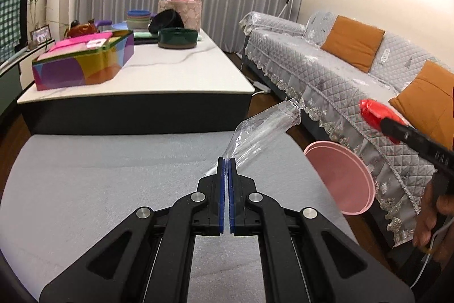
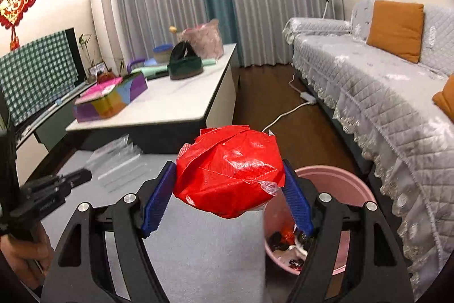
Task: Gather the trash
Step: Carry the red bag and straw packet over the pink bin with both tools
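Two grippers lift litter above a grey worktop beside a pink bin.

The left gripper (image 1: 227, 161) is pinched tight on a clear plastic wrapper (image 1: 264, 129) that trails toward one o'clock. The right gripper (image 2: 229, 189), jaws wide, clamps a crumpled red wrapper ball (image 2: 229, 169); the pink bin (image 2: 349, 183), holding scraps, sits at its four o'clock by the sofa (image 2: 383, 93).

left tongs (image 1: 227, 169): black arms | blue pads | silver screws
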`<control>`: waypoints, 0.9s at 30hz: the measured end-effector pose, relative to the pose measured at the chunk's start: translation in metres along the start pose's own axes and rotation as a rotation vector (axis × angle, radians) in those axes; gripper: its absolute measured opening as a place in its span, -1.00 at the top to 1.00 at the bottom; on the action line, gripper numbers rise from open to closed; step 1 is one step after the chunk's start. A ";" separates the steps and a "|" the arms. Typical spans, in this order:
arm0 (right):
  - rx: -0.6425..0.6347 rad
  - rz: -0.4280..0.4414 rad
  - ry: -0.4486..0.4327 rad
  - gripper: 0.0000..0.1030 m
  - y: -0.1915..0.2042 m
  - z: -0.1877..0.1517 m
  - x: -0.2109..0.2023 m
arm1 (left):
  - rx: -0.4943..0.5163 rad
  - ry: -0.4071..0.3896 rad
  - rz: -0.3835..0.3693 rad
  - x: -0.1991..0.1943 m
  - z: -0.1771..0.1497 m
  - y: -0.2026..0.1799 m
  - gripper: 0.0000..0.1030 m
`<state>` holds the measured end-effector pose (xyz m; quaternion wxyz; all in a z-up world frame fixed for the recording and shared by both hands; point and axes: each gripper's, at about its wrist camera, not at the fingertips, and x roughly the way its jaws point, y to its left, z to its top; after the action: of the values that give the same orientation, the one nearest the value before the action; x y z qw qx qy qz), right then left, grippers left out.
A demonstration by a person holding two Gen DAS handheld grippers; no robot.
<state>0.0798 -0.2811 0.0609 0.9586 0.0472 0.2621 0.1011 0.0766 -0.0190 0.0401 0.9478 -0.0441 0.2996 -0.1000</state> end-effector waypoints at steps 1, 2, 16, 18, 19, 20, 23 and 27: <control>-0.009 -0.007 -0.009 -0.41 -0.002 0.005 -0.006 | 0.001 -0.005 -0.004 -0.002 0.000 -0.001 0.96; -0.019 -0.011 -0.015 -0.41 -0.003 0.008 -0.009 | 0.002 -0.009 -0.005 -0.004 -0.001 -0.003 0.96; 0.038 -0.120 -0.087 -0.41 -0.086 0.008 -0.039 | 0.006 -0.017 -0.035 -0.004 0.001 -0.029 0.96; 0.056 -0.140 -0.093 -0.41 -0.099 0.007 -0.039 | 0.017 -0.010 -0.041 0.002 0.001 -0.038 0.96; 0.059 -0.147 -0.095 -0.41 -0.103 0.006 -0.040 | 0.018 -0.008 -0.044 0.004 0.001 -0.041 0.96; 0.062 -0.159 -0.098 -0.41 -0.109 0.006 -0.040 | 0.021 -0.004 -0.050 0.009 0.001 -0.046 0.96; 0.083 -0.183 -0.095 -0.41 -0.124 0.002 -0.037 | 0.030 0.009 -0.067 0.020 0.003 -0.061 0.96; 0.121 -0.195 -0.085 -0.41 -0.141 -0.001 -0.030 | 0.051 0.023 -0.100 0.036 0.007 -0.087 0.96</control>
<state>0.0776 -0.4250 0.0544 0.9695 0.0835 0.2301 -0.0109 0.0953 -0.1118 0.0382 0.9388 -0.0336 0.3055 -0.1553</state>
